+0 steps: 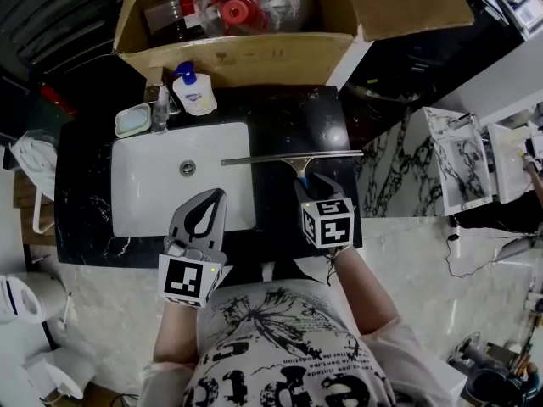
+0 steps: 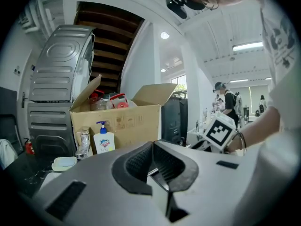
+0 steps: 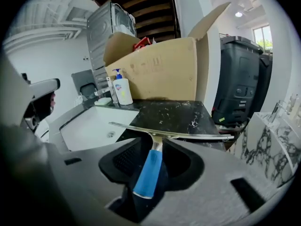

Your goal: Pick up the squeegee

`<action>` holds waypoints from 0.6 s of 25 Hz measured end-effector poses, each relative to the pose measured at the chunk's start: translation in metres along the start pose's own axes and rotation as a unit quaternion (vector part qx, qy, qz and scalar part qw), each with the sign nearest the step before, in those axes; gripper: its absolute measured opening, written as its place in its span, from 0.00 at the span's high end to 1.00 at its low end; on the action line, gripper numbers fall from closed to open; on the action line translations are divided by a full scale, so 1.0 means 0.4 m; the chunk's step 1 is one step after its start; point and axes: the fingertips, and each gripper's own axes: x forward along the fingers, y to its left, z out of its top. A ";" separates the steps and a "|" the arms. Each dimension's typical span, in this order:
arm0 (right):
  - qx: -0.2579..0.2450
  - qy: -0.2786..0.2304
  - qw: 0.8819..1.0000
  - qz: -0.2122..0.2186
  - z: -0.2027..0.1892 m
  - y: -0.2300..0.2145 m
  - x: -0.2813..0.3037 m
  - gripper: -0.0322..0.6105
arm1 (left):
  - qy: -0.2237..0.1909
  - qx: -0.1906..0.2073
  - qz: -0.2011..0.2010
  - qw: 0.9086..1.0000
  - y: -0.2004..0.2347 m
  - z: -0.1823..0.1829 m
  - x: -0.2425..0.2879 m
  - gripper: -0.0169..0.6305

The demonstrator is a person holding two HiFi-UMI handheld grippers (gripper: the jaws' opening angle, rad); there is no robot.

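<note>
Head view: the squeegee (image 1: 293, 158) lies on the black desk (image 1: 297, 117), its blade end over the sink (image 1: 144, 185), with the right gripper (image 1: 320, 185) at its handle.

Left gripper view: the left gripper (image 2: 153, 147) is empty, its fingers pressed together.

Right gripper view: spread fingers straddle the blue handle (image 3: 148, 173) without pinching it. The handle should be centred and the fingers closed squarely on it before lifting.

Blue-handled squeegee (image 1: 293, 158) on black counter (image 1: 297, 117), blade tip over sink (image 1: 144, 189).

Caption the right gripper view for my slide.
Right gripper, jaws open, straddling the blue handle of a squeegee on the black counter beside a white sink.
</note>
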 end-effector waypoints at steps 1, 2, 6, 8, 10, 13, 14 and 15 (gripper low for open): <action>0.005 0.012 1.000 0.000 -0.008 -0.008 0.018 0.74 | 0.008 -0.003 0.002 1.000 0.002 -0.011 0.007 0.95; 0.010 0.025 1.000 0.001 -0.018 -0.014 0.034 0.74 | 0.014 -0.010 0.006 1.000 0.006 -0.020 0.013 0.95; 0.027 0.067 0.997 0.009 -0.044 -0.029 0.091 0.72 | 0.019 -0.025 0.011 0.999 0.021 -0.048 0.050 0.95; 0.035 0.077 0.996 0.010 -0.047 -0.028 0.113 0.72 | 0.029 -0.023 0.008 0.999 0.028 -0.068 0.067 0.95; 0.037 0.080 0.996 0.002 -0.046 -0.030 0.124 0.71 | 0.036 -0.023 0.007 0.999 0.039 -0.077 0.081 0.95; 0.047 0.092 0.995 -0.012 -0.053 -0.035 0.134 0.70 | 0.038 -0.025 0.008 0.999 0.059 -0.078 0.094 0.95; 0.053 0.100 0.993 -0.017 -0.058 -0.037 0.140 0.69 | 0.038 -0.025 0.007 0.999 0.065 -0.081 0.097 0.95; 0.058 0.108 0.992 -0.021 -0.063 -0.039 0.147 0.68 | 0.036 -0.024 0.006 0.999 0.069 -0.086 0.100 0.95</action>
